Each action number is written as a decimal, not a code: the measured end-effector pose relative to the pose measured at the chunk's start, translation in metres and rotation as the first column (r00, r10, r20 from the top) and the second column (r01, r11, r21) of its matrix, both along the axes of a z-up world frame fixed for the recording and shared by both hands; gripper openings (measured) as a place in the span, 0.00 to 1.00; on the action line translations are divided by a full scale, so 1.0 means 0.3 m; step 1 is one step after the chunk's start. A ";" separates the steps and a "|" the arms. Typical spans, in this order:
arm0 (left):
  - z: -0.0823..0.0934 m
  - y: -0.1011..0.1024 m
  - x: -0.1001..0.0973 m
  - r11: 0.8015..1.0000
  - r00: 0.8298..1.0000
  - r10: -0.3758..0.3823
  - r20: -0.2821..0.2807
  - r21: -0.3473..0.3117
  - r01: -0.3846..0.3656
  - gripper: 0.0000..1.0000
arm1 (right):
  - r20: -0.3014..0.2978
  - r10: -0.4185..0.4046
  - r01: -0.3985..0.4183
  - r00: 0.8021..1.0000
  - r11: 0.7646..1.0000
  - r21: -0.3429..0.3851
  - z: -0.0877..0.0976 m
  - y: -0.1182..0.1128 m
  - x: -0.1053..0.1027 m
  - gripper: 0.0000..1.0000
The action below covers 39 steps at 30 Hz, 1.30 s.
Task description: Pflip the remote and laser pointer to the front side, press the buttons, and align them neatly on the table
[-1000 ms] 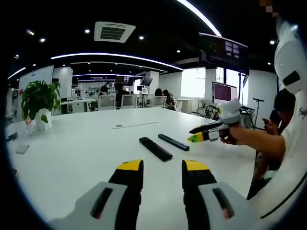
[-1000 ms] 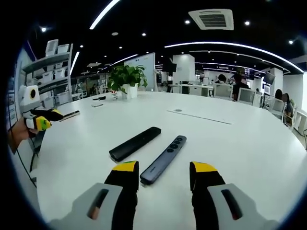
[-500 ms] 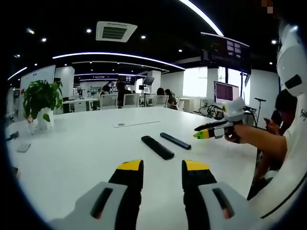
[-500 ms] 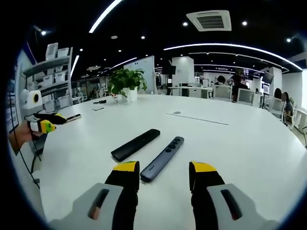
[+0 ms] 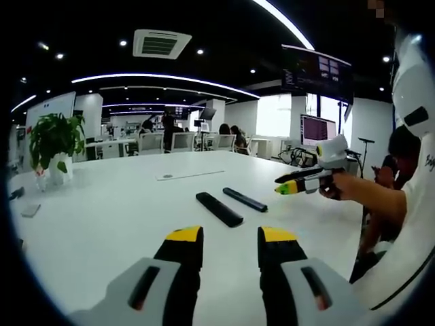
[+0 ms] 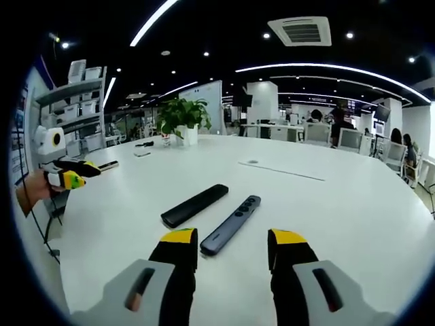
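Note:
A black remote (image 5: 219,209) and a slimmer grey laser pointer (image 5: 245,200) lie side by side on the white table (image 5: 109,217). In the right gripper view the remote (image 6: 194,205) shows a plain black face, and the laser pointer (image 6: 231,224) shows its buttons at the far end. My left gripper (image 5: 230,246) is open above the table, short of both. My right gripper (image 6: 231,248) is open just before the pointer's near end, and it also appears in the left gripper view (image 5: 291,185), held in a hand. The left gripper (image 6: 73,175) appears at the left edge of the right gripper view.
A potted plant (image 6: 182,119) stands at the table's far side, with small dark items (image 6: 141,144) near it. A flat grey strip (image 6: 282,168) lies further back. Shelves with boxes (image 6: 75,102) stand left. A seated person (image 5: 397,170) is at the right, beyond the table edge.
Both views shifted slightly with the hands. The remote and pointer have not moved on the table, and both grippers stay open.

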<state>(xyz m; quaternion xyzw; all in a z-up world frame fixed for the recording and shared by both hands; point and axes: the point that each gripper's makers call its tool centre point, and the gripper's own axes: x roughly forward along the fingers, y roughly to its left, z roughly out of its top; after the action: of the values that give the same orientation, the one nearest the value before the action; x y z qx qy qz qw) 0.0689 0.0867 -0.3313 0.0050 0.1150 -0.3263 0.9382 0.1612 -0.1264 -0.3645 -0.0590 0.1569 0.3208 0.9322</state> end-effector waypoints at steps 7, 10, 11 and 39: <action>-0.008 0.003 0.003 1.000 1.000 0.004 -0.005 0.002 -0.004 0.33 | -0.002 0.001 -0.001 1.000 1.000 0.013 0.006 -0.007 -0.011 0.44; -0.006 0.003 0.007 1.000 1.000 0.007 -0.004 -0.002 -0.007 0.33 | -0.007 -0.002 0.002 1.000 1.000 0.001 -0.004 -0.016 -0.010 0.44; -0.008 0.001 0.007 1.000 1.000 0.006 -0.006 -0.001 -0.006 0.33 | -0.006 -0.007 0.007 1.000 1.000 -0.009 -0.010 -0.024 -0.006 0.44; -0.010 -0.021 0.022 1.000 1.000 -0.015 -0.007 0.009 0.015 0.33 | 0.014 -0.005 0.006 1.000 1.000 -0.001 0.026 -0.047 -0.012 0.43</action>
<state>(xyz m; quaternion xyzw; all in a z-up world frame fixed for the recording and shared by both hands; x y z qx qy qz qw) 0.0756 0.0804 -0.3343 0.0091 0.1195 -0.3330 0.9353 0.1576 -0.1405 -0.3567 -0.0612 0.1506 0.3177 0.9341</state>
